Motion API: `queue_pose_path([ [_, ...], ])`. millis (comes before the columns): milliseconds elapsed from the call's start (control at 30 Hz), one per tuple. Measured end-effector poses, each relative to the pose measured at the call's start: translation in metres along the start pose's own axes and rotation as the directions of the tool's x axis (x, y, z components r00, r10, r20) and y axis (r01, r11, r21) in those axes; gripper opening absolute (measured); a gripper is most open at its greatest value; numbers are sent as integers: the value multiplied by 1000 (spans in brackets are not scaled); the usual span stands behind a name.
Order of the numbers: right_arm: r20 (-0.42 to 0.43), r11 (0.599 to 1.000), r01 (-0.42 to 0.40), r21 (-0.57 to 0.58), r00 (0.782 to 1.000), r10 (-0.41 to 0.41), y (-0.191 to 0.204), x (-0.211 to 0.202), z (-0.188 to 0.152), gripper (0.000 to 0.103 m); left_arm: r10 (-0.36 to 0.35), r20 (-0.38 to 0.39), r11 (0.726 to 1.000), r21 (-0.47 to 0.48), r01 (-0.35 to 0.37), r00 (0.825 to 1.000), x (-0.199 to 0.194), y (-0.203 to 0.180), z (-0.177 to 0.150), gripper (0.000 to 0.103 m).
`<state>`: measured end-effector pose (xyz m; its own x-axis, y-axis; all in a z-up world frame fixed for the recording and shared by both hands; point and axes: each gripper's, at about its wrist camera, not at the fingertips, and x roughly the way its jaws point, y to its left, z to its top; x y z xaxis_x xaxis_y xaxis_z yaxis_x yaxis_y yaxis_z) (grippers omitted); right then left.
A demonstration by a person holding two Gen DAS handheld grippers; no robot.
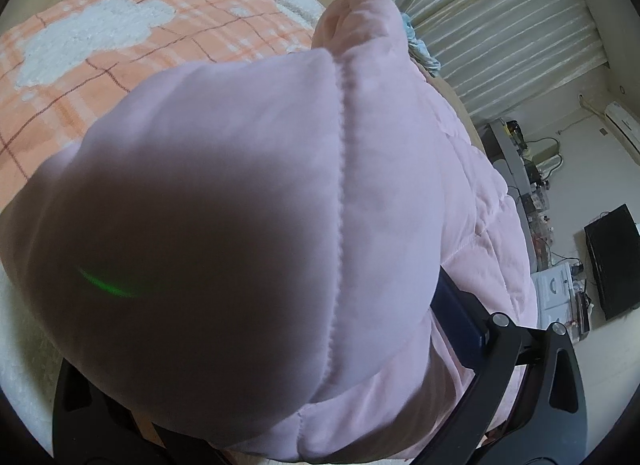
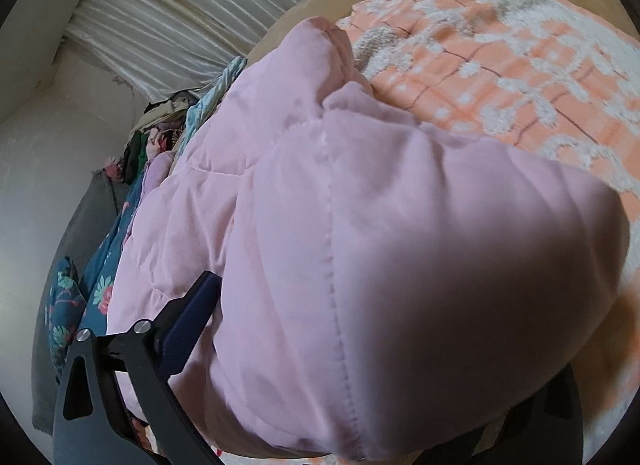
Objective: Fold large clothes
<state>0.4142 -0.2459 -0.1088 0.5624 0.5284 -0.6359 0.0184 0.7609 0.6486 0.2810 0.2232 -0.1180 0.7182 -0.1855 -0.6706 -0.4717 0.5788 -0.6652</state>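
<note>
Padding of a pink quilted coat (image 1: 248, 201) fills both wrist views, bulging up directly ahead of and between the fingers of each tool. Coat lies on an orange checked blanket (image 1: 132, 49) spread over the bed, with its long axis running away from both tools toward the striped curtain (image 1: 500, 37); a stitched seam follows that line in each view. Both tools sit at the near end of the garment, side by side, and neither reads as clearly nearer.

Left gripper (image 1: 280, 365): one blue-padded finger (image 1: 460, 321) shows along the right flank of the bulk, the other is buried under cloth. Whether this tool is clenched on the fabric or released cannot be determined.

Right gripper (image 2: 360, 345): one blue-padded finger (image 2: 192, 317) shows at the left flank; jaws stand wide with the thick fold between them, and I judge them wrapped about the coat, though pad contact is not visible.

Hidden: all fingertips, the coat's near hem, sleeves and collar. A heap of floral clothes (image 2: 100, 285) lies just beside the coat's far edge, partly cut off
</note>
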Motion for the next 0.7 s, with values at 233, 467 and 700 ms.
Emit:
queue_pose_path([
  [233, 24, 989, -23, -147, 999, 27, 21, -10, 1, 49, -7, 29, 999, 44, 6, 1000, -8, -8, 0, 82],
  [467, 83, 958, 40, -283, 996, -17, 50, -21, -8, 37, 22, 102, 979, 199, -42, 995, -26, -39, -3, 39],
  [700, 138, 920, 68, -387, 990, -16, 71, -41, -19, 32, 26, 166, 944, 321, -79, 986, -56, -61, -8, 28],
])
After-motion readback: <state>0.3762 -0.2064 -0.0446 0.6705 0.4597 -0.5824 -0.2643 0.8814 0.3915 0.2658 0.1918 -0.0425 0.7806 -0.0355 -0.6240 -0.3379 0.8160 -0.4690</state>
